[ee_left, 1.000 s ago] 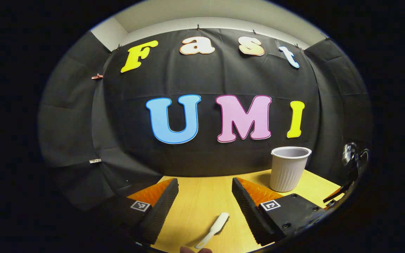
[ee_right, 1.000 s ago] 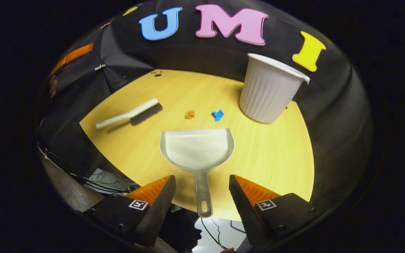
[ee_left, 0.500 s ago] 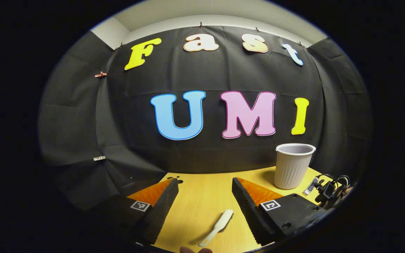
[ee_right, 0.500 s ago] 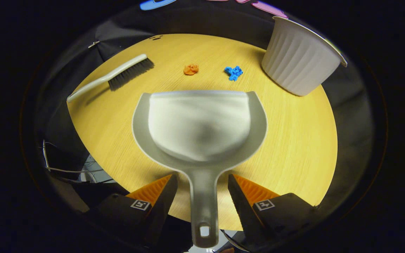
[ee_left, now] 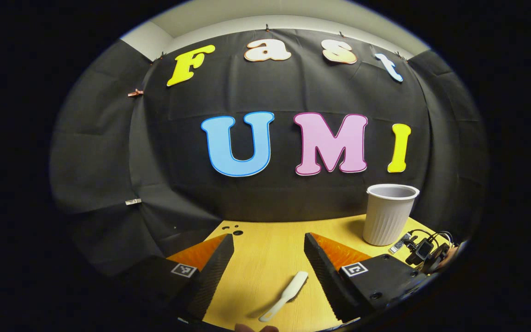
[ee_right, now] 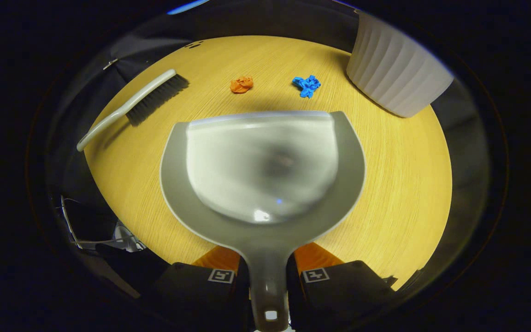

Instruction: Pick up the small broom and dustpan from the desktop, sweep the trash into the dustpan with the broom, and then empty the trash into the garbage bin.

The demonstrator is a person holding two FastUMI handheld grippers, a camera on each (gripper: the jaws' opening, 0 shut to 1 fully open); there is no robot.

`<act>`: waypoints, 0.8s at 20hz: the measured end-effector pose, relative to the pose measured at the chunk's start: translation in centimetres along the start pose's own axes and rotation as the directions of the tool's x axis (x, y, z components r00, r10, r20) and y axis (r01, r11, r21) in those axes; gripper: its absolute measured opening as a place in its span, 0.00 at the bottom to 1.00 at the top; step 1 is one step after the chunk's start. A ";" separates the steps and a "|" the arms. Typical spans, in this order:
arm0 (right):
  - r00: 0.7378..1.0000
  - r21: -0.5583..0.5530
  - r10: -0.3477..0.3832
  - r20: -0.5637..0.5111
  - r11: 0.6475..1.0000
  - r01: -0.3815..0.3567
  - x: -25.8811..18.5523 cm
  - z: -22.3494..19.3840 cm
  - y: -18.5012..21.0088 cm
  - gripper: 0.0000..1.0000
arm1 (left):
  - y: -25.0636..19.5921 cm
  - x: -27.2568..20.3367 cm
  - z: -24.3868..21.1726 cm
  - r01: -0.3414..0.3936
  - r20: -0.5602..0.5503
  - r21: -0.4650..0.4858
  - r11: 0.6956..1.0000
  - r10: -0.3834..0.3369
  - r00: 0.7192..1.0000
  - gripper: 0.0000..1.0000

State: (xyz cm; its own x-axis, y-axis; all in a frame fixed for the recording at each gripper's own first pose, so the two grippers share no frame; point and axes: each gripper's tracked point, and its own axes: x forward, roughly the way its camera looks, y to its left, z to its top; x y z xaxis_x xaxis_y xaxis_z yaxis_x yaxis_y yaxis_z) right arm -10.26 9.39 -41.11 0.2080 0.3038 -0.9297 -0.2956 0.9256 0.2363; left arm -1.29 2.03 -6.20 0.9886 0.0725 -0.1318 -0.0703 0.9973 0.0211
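In the right gripper view, my right gripper (ee_right: 265, 272) is shut on the handle of the grey dustpan (ee_right: 263, 166), whose pan lies on the wooden desktop (ee_right: 394, 193). Beyond its front lip lie an orange paper scrap (ee_right: 241, 84) and a blue scrap (ee_right: 307, 85). The small white broom (ee_right: 129, 106) with dark bristles lies at the far left. The white ribbed bin (ee_right: 397, 78) stands at the far right. In the left gripper view, my left gripper (ee_left: 268, 260) is open above the desk, with the broom's white handle (ee_left: 286, 295) lying below and between its fingers. The bin (ee_left: 389, 213) stands to the right.
In the left gripper view, the other gripper's cabled camera body (ee_left: 424, 251) shows at the desk's right edge. The black cloth wall closes the back of the desk. In the right gripper view, cables (ee_right: 85, 226) hang off the desk's near left edge.
My right gripper moved forward along the dustpan's handle and closed on it. The left gripper drifted slightly; the broom handle stays between its open fingers.
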 end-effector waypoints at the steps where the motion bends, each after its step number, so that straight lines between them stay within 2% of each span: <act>1: 1.000 -0.025 0.004 0.006 1.000 -0.004 0.1 -0.1 -0.1 0.34 | -0.2 0.1 -0.4 -0.004 -0.010 0.003 1.000 0.004 1.000 0.98; 2: 1.000 -0.028 0.004 0.025 1.000 -0.003 0.0 0.0 -0.1 0.39 | -0.4 0.3 -0.6 -0.007 -0.018 0.005 1.000 0.007 1.000 0.98; 4: 0.999 -0.037 0.030 0.042 0.999 -0.029 -0.1 0.0 0.0 0.38 | -1.1 1.0 -1.4 0.000 -0.049 0.013 1.000 0.001 0.999 0.98; 5: 0.998 -0.046 0.040 0.043 0.998 -0.038 -0.2 -0.3 -0.2 0.32 | -1.6 1.4 -2.2 0.010 -0.075 0.023 1.000 -0.008 0.997 1.00; 7: 0.997 -0.065 0.050 0.054 0.997 -0.046 -0.9 -0.4 -0.7 0.41 | -2.4 2.2 -3.3 0.038 -0.117 0.036 0.999 -0.034 0.993 0.98; 8: 0.996 -0.074 0.059 0.068 0.996 -0.054 -1.6 -0.4 -0.9 0.36 | -2.9 2.5 -4.0 0.060 -0.147 0.040 0.997 -0.053 0.988 0.98; 9: 0.995 -0.084 0.063 0.082 0.995 -0.056 -2.4 -0.3 -1.1 0.36 | -3.3 2.9 -5.1 0.078 -0.181 0.042 0.996 -0.070 0.981 0.98; 13: 0.989 -0.106 0.078 0.129 0.992 -0.065 -5.4 0.2 -2.1 0.35 | -4.8 3.9 -9.5 0.178 -0.340 0.054 0.982 -0.150 0.928 0.98; 16: 0.986 -0.131 0.071 0.149 0.990 -0.052 -7.0 0.0 -3.1 0.36 | -5.1 4.3 -14.1 0.256 -0.497 0.074 0.964 -0.187 0.847 0.98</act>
State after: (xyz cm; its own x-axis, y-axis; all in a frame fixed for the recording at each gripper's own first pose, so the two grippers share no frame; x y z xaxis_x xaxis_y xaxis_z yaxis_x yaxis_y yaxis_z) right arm -10.78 4.39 -35.33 0.3228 0.3990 -0.8583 -0.4255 0.8712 0.2450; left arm 1.47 -2.54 -20.80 0.7845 -0.1190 -0.6086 0.1951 0.9789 0.0601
